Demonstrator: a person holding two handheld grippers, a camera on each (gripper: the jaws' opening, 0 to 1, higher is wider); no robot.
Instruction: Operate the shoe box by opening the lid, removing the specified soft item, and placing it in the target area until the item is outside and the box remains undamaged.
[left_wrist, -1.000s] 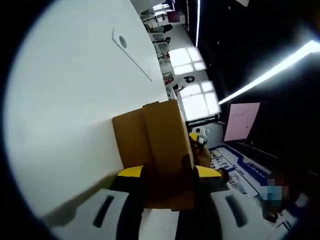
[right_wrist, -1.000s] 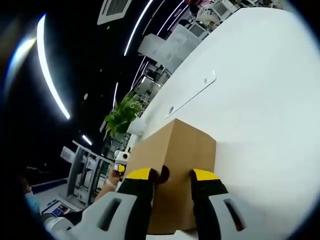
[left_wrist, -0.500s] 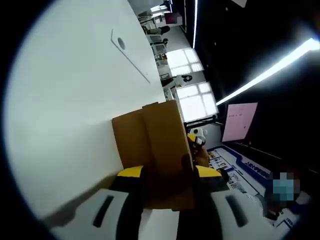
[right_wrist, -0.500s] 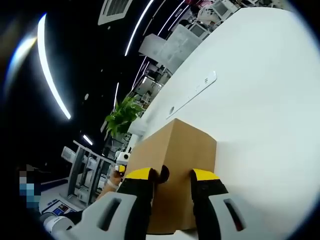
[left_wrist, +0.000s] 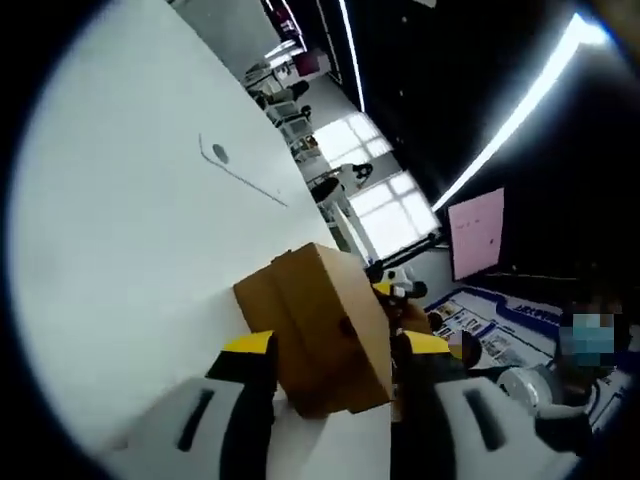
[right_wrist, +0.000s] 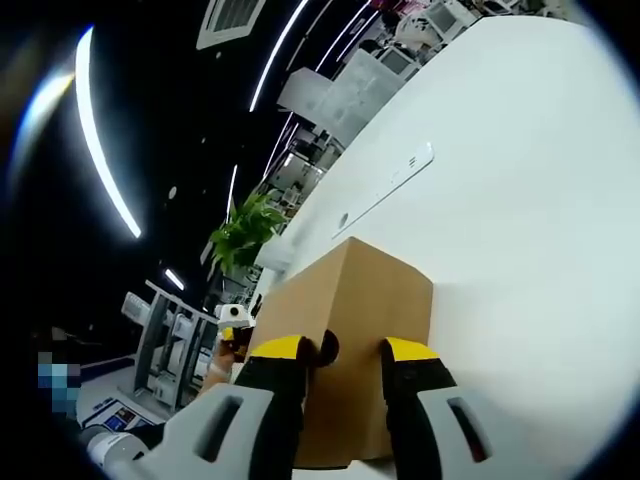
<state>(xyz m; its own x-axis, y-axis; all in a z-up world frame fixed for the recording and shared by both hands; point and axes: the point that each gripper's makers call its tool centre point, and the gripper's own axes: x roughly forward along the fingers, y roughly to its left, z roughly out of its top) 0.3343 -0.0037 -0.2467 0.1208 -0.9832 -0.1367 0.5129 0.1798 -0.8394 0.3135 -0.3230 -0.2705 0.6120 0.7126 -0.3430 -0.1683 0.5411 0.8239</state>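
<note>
Left gripper view has the left gripper (left_wrist: 325, 350) straddling one shoe box (left_wrist: 318, 325), lower middle of frame, jaws tight against its sides. Right gripper (right_wrist: 335, 348) pinches the other end, by one finger hole (right_wrist: 327, 347). Lid looks closed. Squeeze too hard or pull unevenly and the cardboard could crumple or tear. Count: one box, two grippers, one white table (right_wrist: 520, 200).

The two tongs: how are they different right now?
The left tongs straddle a corner of the box, so it looks tilted between them; the right tongs face a flat end of the box with a round hole. Both have yellow tips and sit at the closed brown box on the white table.
</note>
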